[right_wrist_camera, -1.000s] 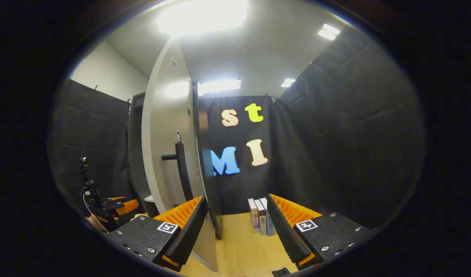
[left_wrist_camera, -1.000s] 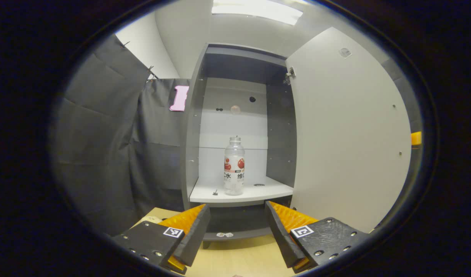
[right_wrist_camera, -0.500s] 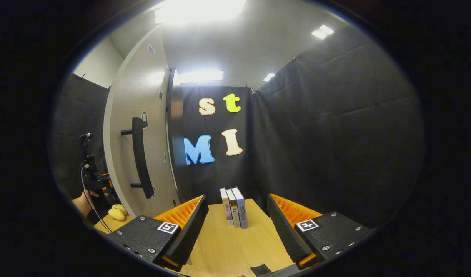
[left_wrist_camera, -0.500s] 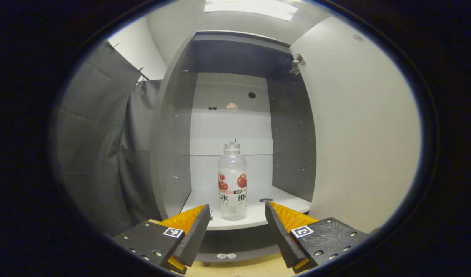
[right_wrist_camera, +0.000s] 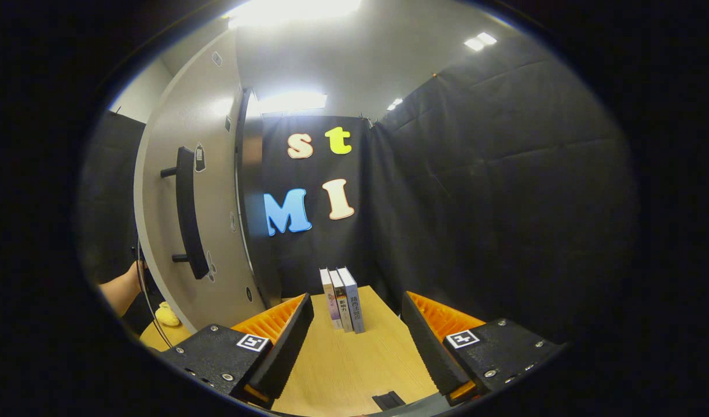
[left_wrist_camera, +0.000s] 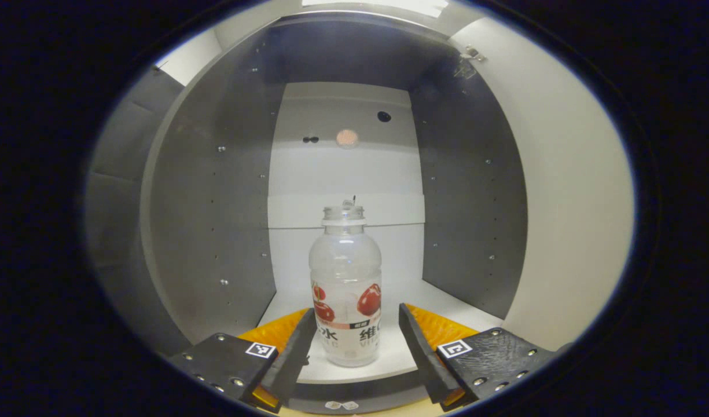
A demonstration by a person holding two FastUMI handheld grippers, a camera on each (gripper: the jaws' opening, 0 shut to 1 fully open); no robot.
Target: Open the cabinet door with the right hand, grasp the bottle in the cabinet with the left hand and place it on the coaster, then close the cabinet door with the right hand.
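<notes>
A clear plastic bottle (left_wrist_camera: 346,284) with a red-fruit label stands upright on the white shelf (left_wrist_camera: 452,315) inside the open grey cabinet. My left gripper (left_wrist_camera: 354,341) is open, and its fingers reach to either side of the bottle's lower part without pressing on it. The cabinet door (right_wrist_camera: 183,208) is swung open, seen from outside in the right gripper view with its dark bar handle (right_wrist_camera: 186,220); its pale inner face (left_wrist_camera: 568,191) fills the right of the left gripper view. My right gripper (right_wrist_camera: 357,339) is open over the wooden table (right_wrist_camera: 354,365), holding nothing, away from the door.
Three books (right_wrist_camera: 342,298) stand upright at the far end of the table against the black cloth wall. A person's forearm (right_wrist_camera: 120,289) and a small yellow object (right_wrist_camera: 168,315) show at the left, past the door. A small dark object (right_wrist_camera: 388,399) lies on the table near my right gripper.
My left gripper has moved forward into the cabinet until its open fingers flank the bottle. The right gripper view has swung away to the right of the door.
</notes>
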